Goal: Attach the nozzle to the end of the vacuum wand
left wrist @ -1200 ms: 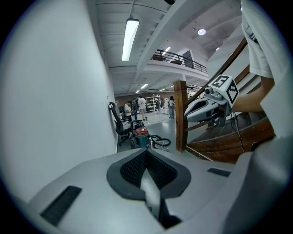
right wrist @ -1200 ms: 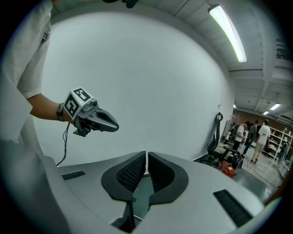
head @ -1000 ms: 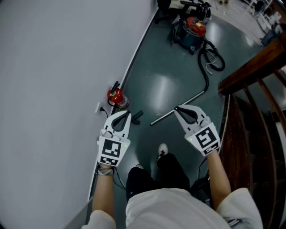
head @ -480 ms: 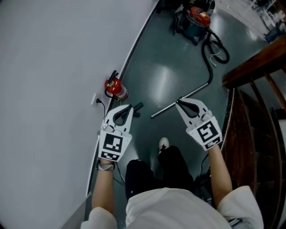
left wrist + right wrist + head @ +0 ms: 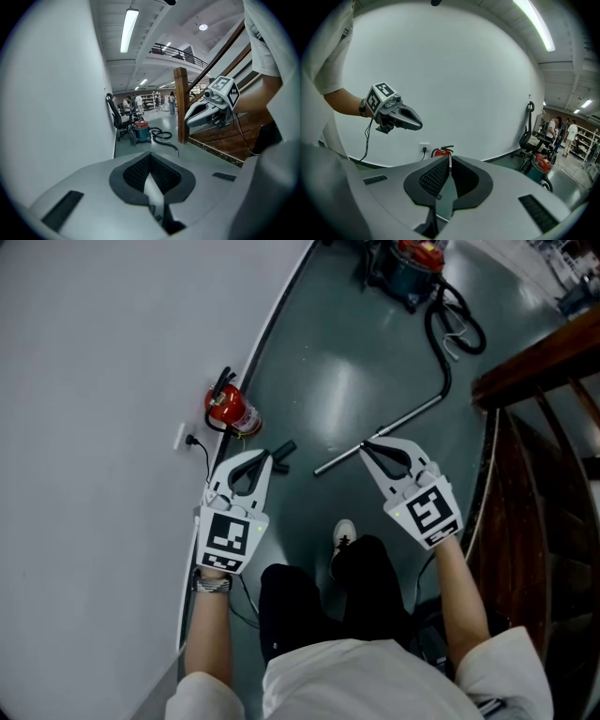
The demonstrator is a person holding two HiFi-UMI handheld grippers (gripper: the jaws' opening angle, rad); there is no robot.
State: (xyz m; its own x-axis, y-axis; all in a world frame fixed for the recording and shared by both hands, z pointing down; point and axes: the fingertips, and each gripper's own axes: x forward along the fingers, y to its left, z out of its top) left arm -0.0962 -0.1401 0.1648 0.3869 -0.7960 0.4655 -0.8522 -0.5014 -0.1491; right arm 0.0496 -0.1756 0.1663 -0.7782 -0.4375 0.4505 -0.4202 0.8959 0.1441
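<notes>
- Dark green floor (image 5: 347,381) fills the middle of the head view, with a white wall (image 5: 94,352) on the left and a wooden stair rail (image 5: 534,362) on the right.
- The vacuum cleaner (image 5: 412,263) sits at the top edge; its hose leads to the wand (image 5: 394,427), which lies at centre.
- Both tongs have dropped toward the floor, closed and empty. The left tongs (image 5: 266,457) are beside the nozzle (image 5: 284,452) and the right tongs (image 5: 367,447) are over the wand's free end, so pickup looks next.
- A fire extinguisher (image 5: 223,409) stands upper left, out of the way.
- The nozzle lies just left of centre, apart from the wand.
</notes>
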